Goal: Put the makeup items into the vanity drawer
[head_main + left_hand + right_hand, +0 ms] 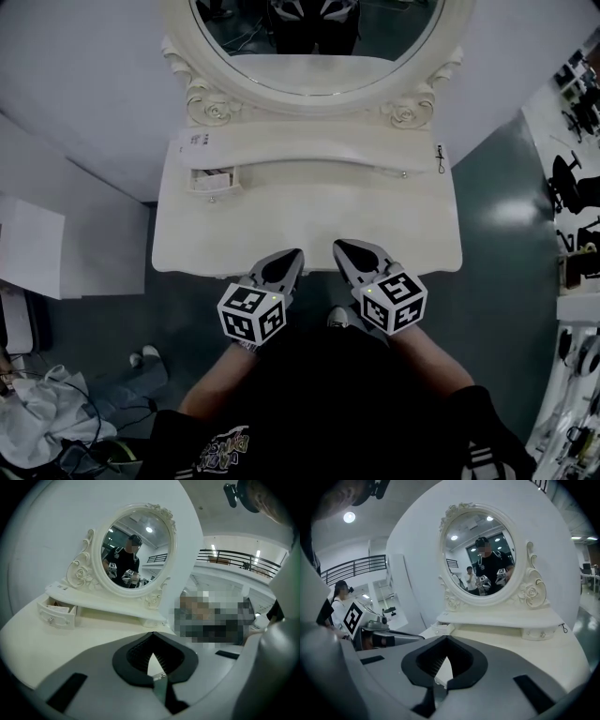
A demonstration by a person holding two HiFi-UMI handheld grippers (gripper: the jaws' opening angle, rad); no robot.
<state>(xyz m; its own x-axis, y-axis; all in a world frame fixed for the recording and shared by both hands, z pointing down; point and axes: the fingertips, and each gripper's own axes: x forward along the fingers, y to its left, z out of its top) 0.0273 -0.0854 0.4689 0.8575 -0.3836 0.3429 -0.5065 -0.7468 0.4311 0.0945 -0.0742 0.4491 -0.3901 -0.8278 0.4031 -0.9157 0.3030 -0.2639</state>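
- The left gripper was at the lower centre of the head view. Its jaws were clenched tip to tip, with nothing between them.
- The right gripper was just beside it, on its right in the frame. It was likewise clenched and empty.
- The tips of both grippers lay over the front edge of the cream vanity table.
- The vanity drawer stood pulled open at the left end of the raised shelf. This placed it at the upper left of the tabletop, well apart from both grippers.
- Pale contents showed inside the open drawer; they were too small to identify.
- A second small drawer at the right end of the shelf was closed.
- The oval mirror stood above the shelf, at the top centre of the head view.
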